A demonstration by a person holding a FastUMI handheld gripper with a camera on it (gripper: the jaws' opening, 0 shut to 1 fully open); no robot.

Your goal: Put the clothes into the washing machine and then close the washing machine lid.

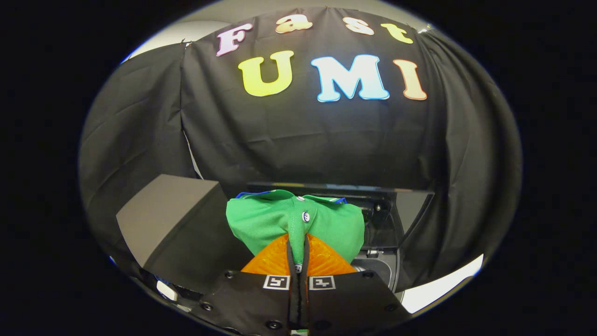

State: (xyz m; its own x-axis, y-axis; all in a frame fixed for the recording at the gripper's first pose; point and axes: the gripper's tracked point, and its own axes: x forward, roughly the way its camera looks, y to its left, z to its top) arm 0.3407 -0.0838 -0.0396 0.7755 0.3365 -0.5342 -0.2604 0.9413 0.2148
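Note:
A green shirt (280, 219) with white buttons and a blue-edged collar hangs bunched in front of my gripper (298, 249). Both orange fingers (273, 261) are pressed together on a fold of its button strip, so the gripper is shut on the shirt. Behind and below the shirt stands the washing machine (380, 268), with its dark lid (382, 219) raised upright at the back. The shirt hides most of the machine's opening.
A dark grey box-shaped block (172, 224) stands just left of the shirt and the fingers. A strip of white surface (443, 284) shows to the right of the machine. Black cloth walls close the booth behind and on both sides.

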